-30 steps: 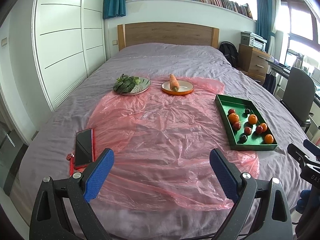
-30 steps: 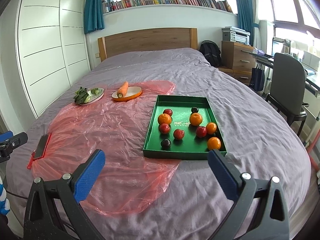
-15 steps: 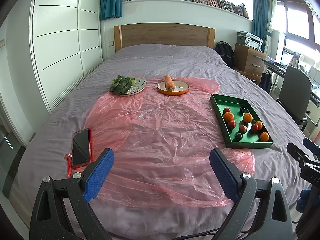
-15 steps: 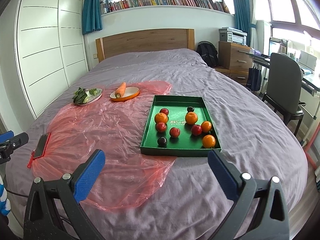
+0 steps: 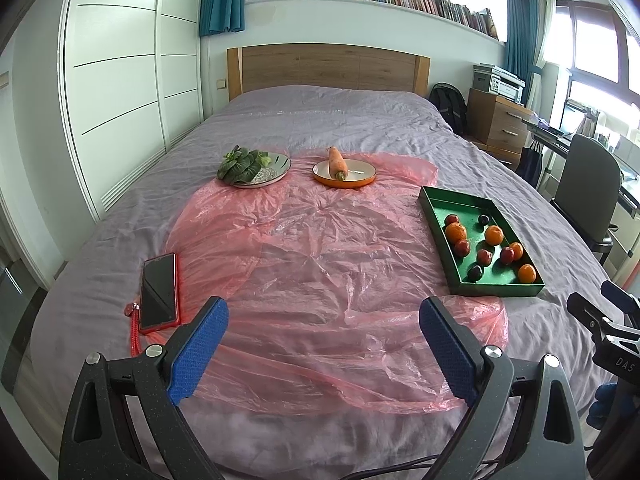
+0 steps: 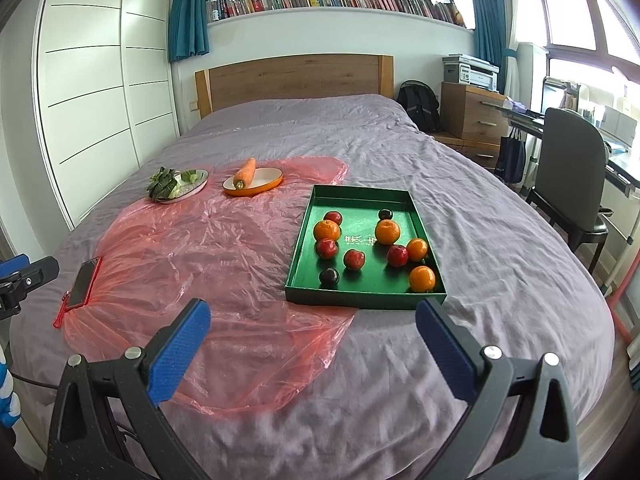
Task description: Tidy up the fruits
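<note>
Left gripper (image 5: 322, 344) low over near edge of bed (image 5: 336, 120), jaws wide apart, holding nothing. Right gripper (image 6: 312, 342) likewise low at near edge, jaws wide apart, empty.

Green tray (image 6: 352, 298) on right of bed, near left corner overlapping pink plastic sheet (image 5: 320, 264). In tray: four oranges (image 6: 387, 231), four red fruits (image 6: 353, 259), two dark plums (image 6: 329, 277), all loose and mostly apart; one red fruit just beside an orange on right.

Far on sheet: orange dish (image 5: 362, 179) with carrot (image 5: 337, 161) lying across it, and left of that a grey plate (image 5: 276, 168) with leafy greens (image 5: 240, 165) hanging over its left rim.

Phone (image 5: 159, 291) in red case at near left, partly on sheet edge, red strap trailing toward near side. Open sheet between grippers and tray; nothing in between.

Right of bed: chair (image 6: 568, 168), wooden drawers with printer on top. Wardrobe (image 5: 120, 80) along left wall.
</note>
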The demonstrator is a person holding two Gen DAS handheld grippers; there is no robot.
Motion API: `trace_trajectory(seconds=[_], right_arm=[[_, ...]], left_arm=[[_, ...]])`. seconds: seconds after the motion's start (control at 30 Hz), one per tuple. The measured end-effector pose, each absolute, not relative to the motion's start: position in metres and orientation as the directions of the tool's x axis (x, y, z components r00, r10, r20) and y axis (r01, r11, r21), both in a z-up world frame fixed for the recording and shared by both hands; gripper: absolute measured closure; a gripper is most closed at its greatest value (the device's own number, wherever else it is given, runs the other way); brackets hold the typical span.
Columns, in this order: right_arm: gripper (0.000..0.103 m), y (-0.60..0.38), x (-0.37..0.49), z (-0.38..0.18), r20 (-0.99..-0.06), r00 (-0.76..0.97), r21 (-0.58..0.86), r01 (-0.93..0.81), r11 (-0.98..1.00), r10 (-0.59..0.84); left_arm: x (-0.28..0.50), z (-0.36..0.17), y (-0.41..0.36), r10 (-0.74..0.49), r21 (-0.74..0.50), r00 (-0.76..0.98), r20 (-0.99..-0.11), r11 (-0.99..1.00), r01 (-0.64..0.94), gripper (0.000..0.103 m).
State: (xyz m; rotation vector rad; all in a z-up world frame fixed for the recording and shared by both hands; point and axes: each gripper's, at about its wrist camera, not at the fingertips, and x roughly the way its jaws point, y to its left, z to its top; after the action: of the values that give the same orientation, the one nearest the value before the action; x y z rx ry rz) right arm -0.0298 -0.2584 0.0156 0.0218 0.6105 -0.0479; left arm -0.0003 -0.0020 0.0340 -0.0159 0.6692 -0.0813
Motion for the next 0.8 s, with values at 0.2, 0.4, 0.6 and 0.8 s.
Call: trace_trajectory(seconds=[0.2,0.4,0.6,0.8], right_arm=[[0.000,-0.2592,-0.0280,0.0119,-0.579,0.814,0.006,0.052,0.999,-0.039],[0.000,-0.2604,-0.0281,0.0087,-0.582,0.812,0.006,0.054,0.999,-0.040],[0.000,-0.2624,-0.0289,0.0061,-0.582,0.812,0.005,0.055,0.999,-0.041],[0.000,-0.2623,-0.0287,0.0063,-0.584,0.811,0.005,0.054,0.999,-0.041]], left_arm=[[-0.0002,0.0336,-0.0024,-0.080,-0.041,0.781,-0.619,0.997,0.070,0.009],[0.0003,0.0301,-0.0032,-0.083,-0.038,0.780,-0.621,0.996,0.075,0.009],[0.0006,0.0293,-0.0034,-0.084,-0.040,0.778,-0.622,0.996,0.075,0.009],[0.0009,0.0264,-0.0040,-0.084,-0.042,0.776,-0.625,0.996,0.074,0.009]])
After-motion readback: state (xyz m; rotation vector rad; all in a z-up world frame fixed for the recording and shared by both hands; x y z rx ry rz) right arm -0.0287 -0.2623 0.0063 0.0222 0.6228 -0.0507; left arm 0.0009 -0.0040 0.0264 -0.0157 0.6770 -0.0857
